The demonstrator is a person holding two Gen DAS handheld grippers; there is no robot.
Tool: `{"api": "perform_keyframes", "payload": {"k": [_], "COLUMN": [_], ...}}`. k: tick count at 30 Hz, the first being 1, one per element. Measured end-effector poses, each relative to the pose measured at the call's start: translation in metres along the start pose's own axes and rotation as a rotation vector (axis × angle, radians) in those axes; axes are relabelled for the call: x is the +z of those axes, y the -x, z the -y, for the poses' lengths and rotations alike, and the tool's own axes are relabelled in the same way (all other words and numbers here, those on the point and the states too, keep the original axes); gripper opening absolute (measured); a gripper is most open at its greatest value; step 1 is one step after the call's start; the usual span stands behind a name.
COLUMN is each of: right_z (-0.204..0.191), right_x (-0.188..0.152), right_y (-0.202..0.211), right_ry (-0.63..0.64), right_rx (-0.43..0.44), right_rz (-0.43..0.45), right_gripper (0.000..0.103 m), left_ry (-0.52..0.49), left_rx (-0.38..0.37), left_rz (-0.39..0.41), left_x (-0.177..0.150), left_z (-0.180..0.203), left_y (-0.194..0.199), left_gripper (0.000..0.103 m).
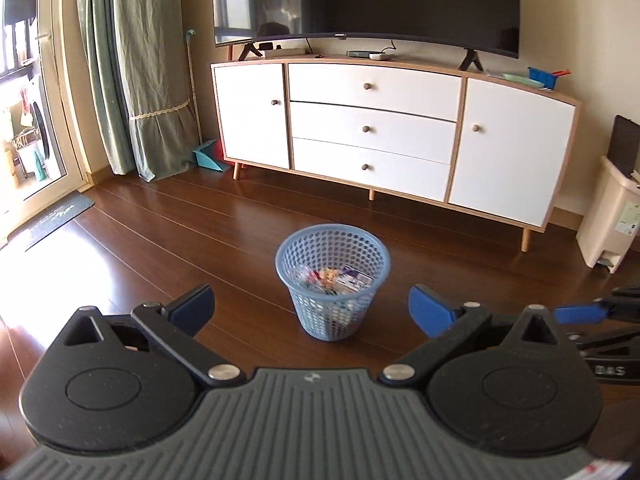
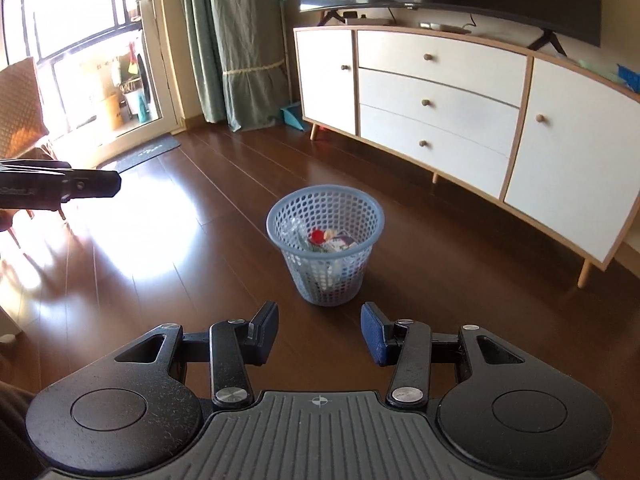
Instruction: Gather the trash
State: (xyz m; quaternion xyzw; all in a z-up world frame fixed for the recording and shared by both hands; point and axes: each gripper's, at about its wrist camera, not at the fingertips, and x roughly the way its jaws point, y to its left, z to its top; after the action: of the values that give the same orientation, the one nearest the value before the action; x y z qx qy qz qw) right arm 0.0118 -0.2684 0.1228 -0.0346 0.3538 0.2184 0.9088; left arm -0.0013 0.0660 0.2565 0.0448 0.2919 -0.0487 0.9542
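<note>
A light blue perforated basket [image 1: 333, 280] stands on the dark wood floor, holding several pieces of trash [image 1: 340, 278]: wrappers, a small carton and something red. My left gripper [image 1: 311, 310] is wide open and empty, just short of the basket. The right wrist view shows the same basket [image 2: 326, 240] ahead of my right gripper [image 2: 320, 334], which is open and empty. The right gripper's blue finger [image 1: 580, 314] pokes in at the left view's right edge. The left gripper's finger [image 2: 92, 186] shows at the right view's left edge.
A white TV cabinet [image 1: 376, 128] with a large television [image 1: 400, 0] runs along the far wall. A beige pedal bin [image 1: 610, 220] stands at its right end. Green curtains [image 1: 140, 72], a blue dustpan [image 1: 210, 158] and a doormat [image 1: 52, 220] lie left. A wicker chair [image 2: 22, 108] stands by the balcony door.
</note>
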Motion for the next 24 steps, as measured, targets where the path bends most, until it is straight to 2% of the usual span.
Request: {"api": "perform_keyframes", "payload": {"k": [5,9,12,15,19,24], "right_z": [0.006,0.017,0.023,0.02,0.007,0.006], "right_x": [-0.024,-0.038,-0.044,-0.047,-0.057,-0.077], "right_y": [0.019,0.03,0.03,0.025,0.021,0.011], "right_ry": [-0.073,-0.168,-0.228,-0.204,-0.105,-0.084], "right_rx": [0.034,0.092,0.11,0.066,0.022,0.003], "right_rz": [-0.023,-0.041,-0.039,-0.05,-0.038,-0.051], "right_gripper": [0.043,0.043,0.043,0.043,0.043,0.043], "left_ry": [0.059,0.075,0.079,0.131,0.189,0.189], "left_rx": [0.007,0.053,0.061,0.031,0.028,-0.011], "left_rz": [-0.017,-0.017,-0.042,-0.093,-0.179,-0.245], "left_x": [-0.029,-0.051,-0.069,-0.091,-0.116,-0.134], "left_z": [0.02,0.036,0.046,0.047,0.042,0.041], "left_y": [0.024,0.036,0.032,0.019,-0.008,-0.029], "left_gripper": [0.102,0.102,0.102,0.102,0.102,0.102]}}
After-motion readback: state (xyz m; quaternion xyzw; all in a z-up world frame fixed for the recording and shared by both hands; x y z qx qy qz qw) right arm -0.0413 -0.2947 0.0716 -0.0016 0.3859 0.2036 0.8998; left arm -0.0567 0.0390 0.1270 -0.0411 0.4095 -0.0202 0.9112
